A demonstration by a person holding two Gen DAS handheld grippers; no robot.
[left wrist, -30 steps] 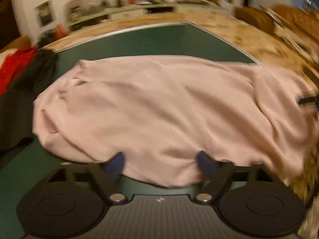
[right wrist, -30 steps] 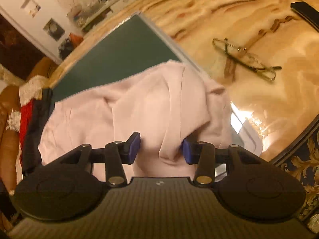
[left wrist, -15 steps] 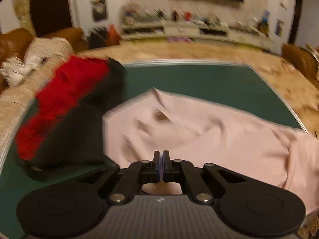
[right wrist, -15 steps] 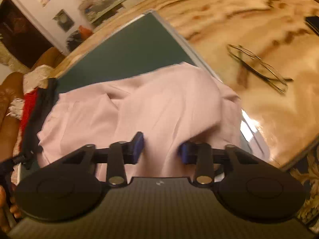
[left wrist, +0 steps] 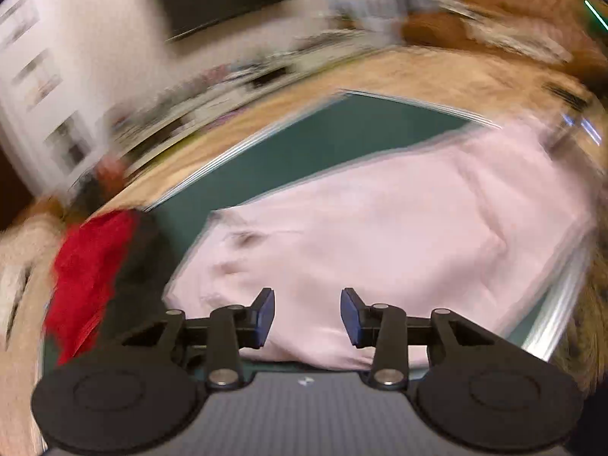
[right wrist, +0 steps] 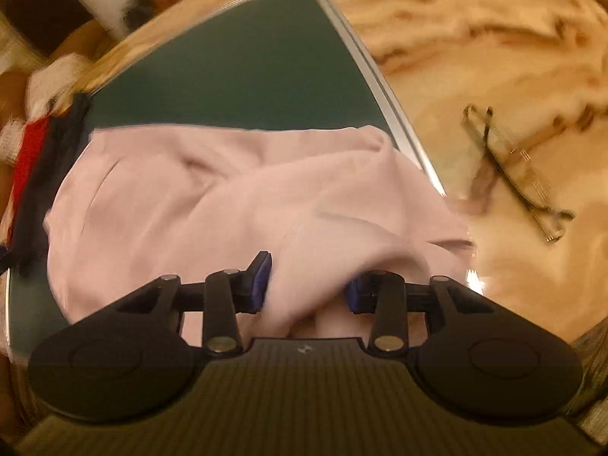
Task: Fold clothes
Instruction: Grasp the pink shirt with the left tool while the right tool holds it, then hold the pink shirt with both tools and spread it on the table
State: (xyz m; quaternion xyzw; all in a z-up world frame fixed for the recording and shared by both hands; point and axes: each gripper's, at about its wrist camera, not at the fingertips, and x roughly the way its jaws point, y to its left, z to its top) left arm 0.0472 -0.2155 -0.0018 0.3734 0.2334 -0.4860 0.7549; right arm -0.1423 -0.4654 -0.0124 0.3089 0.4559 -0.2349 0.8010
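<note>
Pink garment (left wrist: 380, 235) spread on green bench (left wrist: 342, 133), likely for folding. Left gripper (left wrist: 307, 317) just reopened, jaws apart, empty. Right gripper (right wrist: 306, 285) part-open, jaws just widened, fabric fold bunched between.

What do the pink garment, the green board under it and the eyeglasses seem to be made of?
Pink garment: soft matte knit or jersey, probably; it drapes in rounded folds.
Green board: smooth matte surface with a shiny, seemingly metal edge strip.
Eyeglasses: thin gold-toned frame, likely metal; it glints.
</note>
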